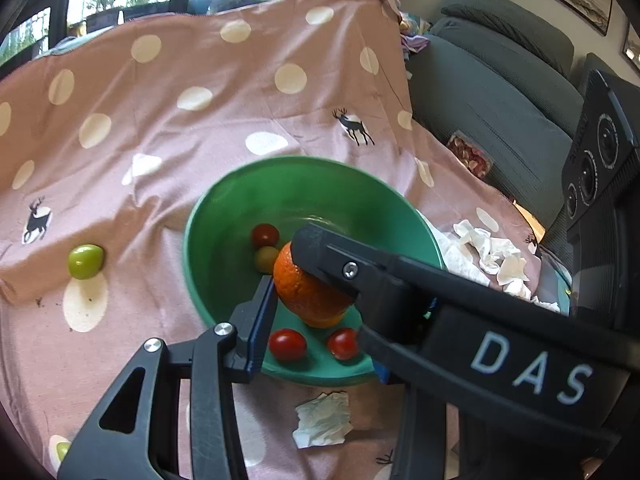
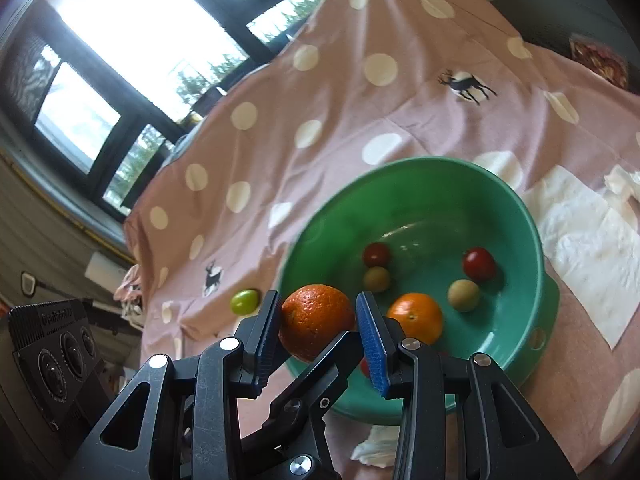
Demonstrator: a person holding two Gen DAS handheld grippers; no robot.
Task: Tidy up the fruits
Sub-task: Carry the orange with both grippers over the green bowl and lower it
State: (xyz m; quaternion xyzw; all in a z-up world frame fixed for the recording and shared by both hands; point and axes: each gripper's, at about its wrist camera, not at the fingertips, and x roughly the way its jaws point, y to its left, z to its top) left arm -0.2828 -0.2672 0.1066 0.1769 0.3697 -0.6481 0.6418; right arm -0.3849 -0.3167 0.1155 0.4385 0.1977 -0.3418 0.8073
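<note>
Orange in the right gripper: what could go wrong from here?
1. The orange sits between the right gripper's pads over the green bowl's near rim, not its middle; released here, it might hit the rim and roll onto the cloth.
2. The left gripper crowds what looks like the same orange; they could knock it loose.
3. Tomatoes below could get bruised.

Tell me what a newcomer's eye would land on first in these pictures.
First, the orange clamped between the right gripper, poised over the near rim of the green bowl. Inside the bowl lie a second orange, red tomatoes and pale green fruits. Outside it, one green fruit sits alone on the pink dotted cloth, left of the bowl.
</note>
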